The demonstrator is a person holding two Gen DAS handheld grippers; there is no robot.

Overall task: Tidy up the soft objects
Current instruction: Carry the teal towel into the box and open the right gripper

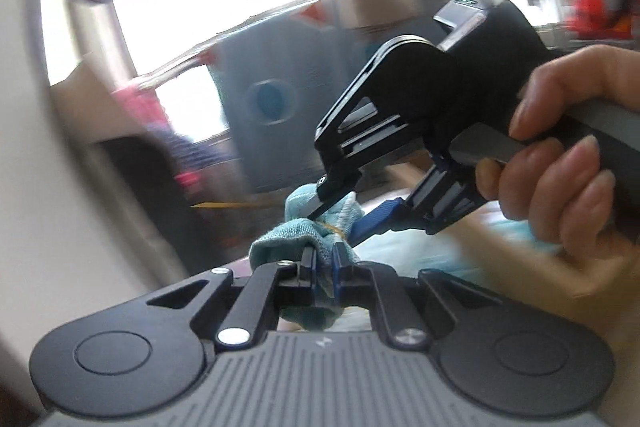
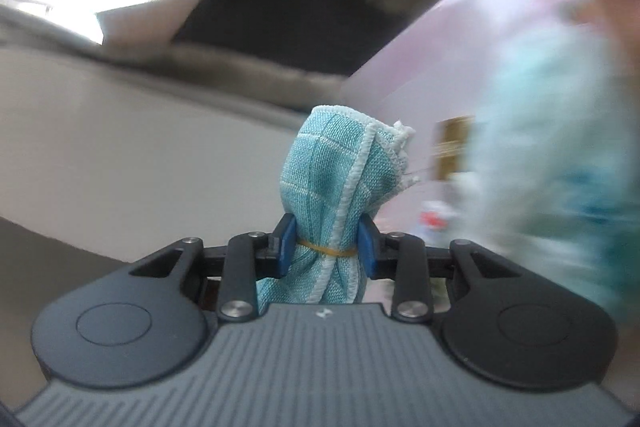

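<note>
Teal cloth, rolled and bound by a yellow rubber band, sits pinched between both tongs: left gripper nearly closed on one end, right gripper clamped at the band.

Teal cloth with a pale grid and white stitched hem, yellow rubber band, blue pads on black linkage.
</note>
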